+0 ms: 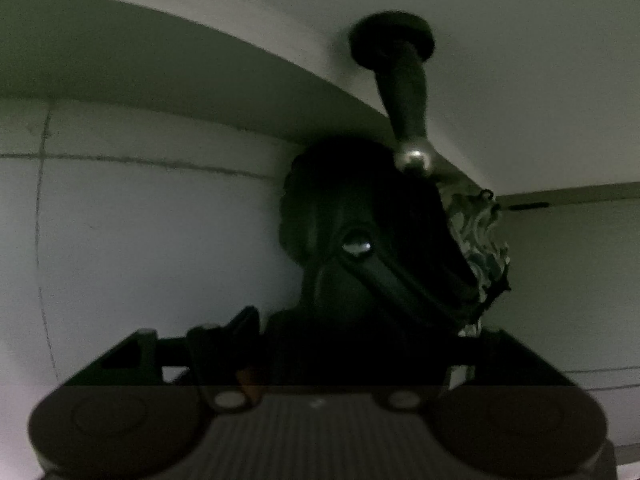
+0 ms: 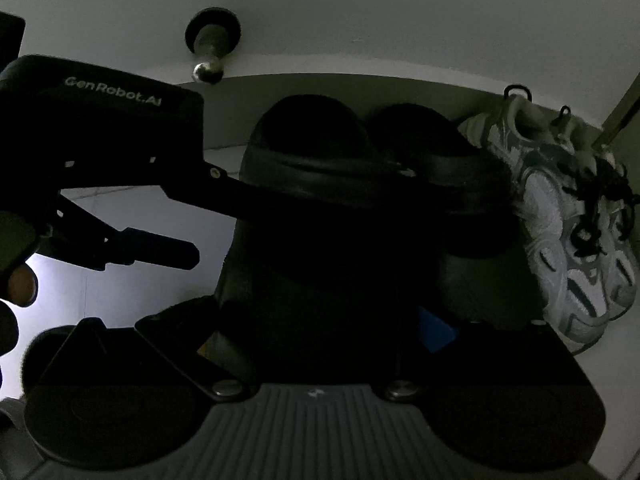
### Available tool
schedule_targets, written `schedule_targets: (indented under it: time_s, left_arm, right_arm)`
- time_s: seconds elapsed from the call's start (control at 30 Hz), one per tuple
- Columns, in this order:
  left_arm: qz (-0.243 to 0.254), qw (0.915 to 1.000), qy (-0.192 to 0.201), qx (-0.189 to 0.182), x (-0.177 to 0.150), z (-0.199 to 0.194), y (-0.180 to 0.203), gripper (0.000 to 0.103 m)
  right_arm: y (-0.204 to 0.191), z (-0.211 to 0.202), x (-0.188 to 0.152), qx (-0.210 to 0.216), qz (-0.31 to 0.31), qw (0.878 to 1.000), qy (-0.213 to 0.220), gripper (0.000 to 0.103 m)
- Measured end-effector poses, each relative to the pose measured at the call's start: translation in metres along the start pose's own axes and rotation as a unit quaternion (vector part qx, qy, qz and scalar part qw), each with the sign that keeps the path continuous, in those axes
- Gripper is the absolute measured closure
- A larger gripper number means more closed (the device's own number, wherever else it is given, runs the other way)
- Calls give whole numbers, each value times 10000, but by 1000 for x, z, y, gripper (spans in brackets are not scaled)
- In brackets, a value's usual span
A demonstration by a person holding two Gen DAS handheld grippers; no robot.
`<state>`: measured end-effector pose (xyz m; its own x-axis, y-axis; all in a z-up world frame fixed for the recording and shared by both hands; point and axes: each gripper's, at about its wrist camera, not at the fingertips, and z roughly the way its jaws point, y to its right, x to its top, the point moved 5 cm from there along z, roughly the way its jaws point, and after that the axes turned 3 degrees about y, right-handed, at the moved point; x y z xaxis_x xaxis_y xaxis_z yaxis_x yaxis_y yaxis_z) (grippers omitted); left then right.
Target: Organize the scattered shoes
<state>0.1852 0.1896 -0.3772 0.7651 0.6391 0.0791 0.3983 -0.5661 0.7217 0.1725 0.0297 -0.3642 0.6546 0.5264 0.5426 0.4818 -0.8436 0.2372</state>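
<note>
The light is dim. A black clog (image 1: 360, 220) with a strap and a metal rivet lies on the floor against the wall. Its near end fills the gap between the fingers of my left gripper (image 1: 368, 320), which looks shut on it. In the right wrist view the pair of black clogs (image 2: 304, 148) stands side by side at the wall. The left gripper (image 2: 208, 228) reaches in from the left to the left clog's strap. My right gripper (image 2: 320, 328) has that clog's dark rear between its pads and looks shut on it. White and grey sneakers (image 2: 568, 220) with black laces stand to the right.
A black door stop (image 1: 400, 92) with a metal ball tip juts from the white wall (image 1: 500, 60) above the clogs; it is also in the right wrist view as the door stop (image 2: 210, 52). Pale floor tiles (image 1: 140, 240) lie to the left. A person's fingertips (image 2: 20, 284) show at the left edge.
</note>
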Motion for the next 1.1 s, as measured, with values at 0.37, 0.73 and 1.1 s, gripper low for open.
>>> schedule_targets:
  time_s: [0.37,0.73,1.1]
  left_arm:
    - [137,9999,-42,-33,0,-2,-1,35]
    - [199,9995,-120,-195,1,-3,-9,35]
    - [415,9988,-129,-211,3,-16,-16,33]
  right_arm:
    - [-7,3,1,-143,-60,9999,-44,0]
    - [-13,5,-4,-235,496,9985,-70,0]
    - [-36,0,-7,-364,579,9976,48,0]
